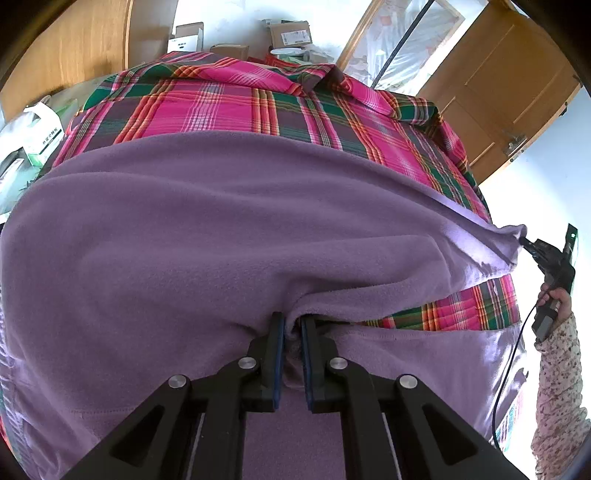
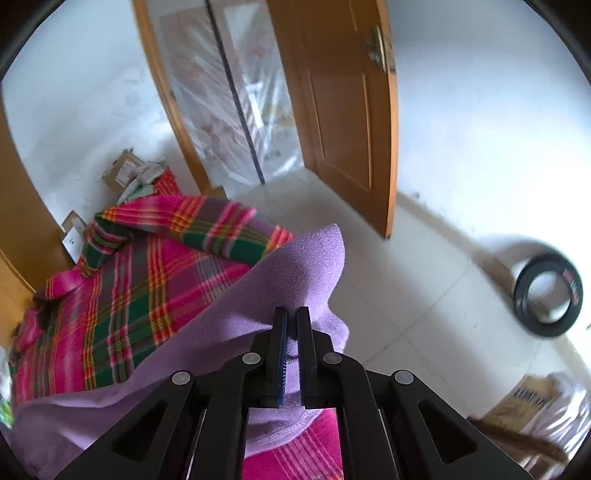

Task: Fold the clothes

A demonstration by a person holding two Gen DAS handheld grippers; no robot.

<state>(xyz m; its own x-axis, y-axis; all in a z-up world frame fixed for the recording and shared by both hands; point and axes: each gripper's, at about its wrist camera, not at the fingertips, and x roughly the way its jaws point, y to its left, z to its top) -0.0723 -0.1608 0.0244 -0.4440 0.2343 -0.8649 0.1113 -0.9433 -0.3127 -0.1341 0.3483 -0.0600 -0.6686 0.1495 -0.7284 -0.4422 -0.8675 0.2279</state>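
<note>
A purple fleece garment [image 1: 207, 229] lies spread over a pink, green and orange plaid sheet [image 1: 229, 107]. My left gripper [image 1: 292, 325] is shut on a bunched fold of the fleece at its near edge. In the left wrist view my right gripper [image 1: 526, 242] pinches the fleece's right corner, lifted off the sheet, with a hand in a floral sleeve [image 1: 557, 373] holding it. Seen from the right wrist, my right gripper [image 2: 291, 317] is shut on that purple corner [image 2: 306, 266], which sticks up past the fingertips.
Cardboard boxes [image 1: 290, 33] and bags [image 1: 40, 136] sit beyond the sheet's far edge. An open wooden door [image 2: 343, 110] and a doorway stand to the right. A black tyre [image 2: 546, 295] leans on the white tiled floor [image 2: 406, 295], with a box and bag [image 2: 535, 398] near it.
</note>
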